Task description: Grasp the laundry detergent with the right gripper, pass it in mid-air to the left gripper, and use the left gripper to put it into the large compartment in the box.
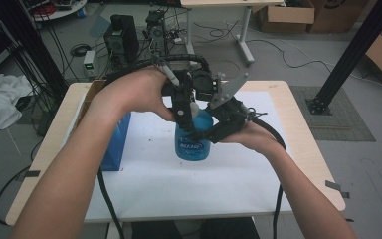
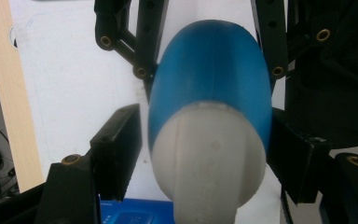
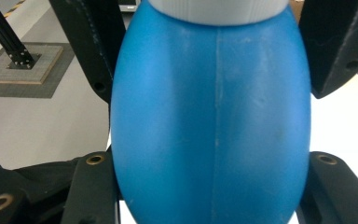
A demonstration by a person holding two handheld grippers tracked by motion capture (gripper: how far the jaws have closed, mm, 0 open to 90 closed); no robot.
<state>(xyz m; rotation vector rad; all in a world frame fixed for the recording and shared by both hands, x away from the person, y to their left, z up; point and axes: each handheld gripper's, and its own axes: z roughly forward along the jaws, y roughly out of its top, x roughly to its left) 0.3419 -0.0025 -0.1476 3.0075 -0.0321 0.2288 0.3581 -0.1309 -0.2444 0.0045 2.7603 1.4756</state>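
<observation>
At table centre, right tool [image 1: 199, 135] clamped on blue bottle [image 1: 194, 137]; left tool [image 1: 183, 117] apart around cap [image 2: 209, 158].

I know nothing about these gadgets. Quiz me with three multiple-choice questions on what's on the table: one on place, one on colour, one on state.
1. Where does the bottle stand?
A on the white mat
B on the floor
C on the box

2. What colour is the bottle's cap?
A red
B white
C black

3. How is the left tool set around the cap?
A closed tight
B lying on the mat
C open, with a gap on one side

Answers: 1 A, the high view shows it on the mat. 2 B, the left gripper view shows white. 3 C, a jaw stands clear of the cap.
</observation>
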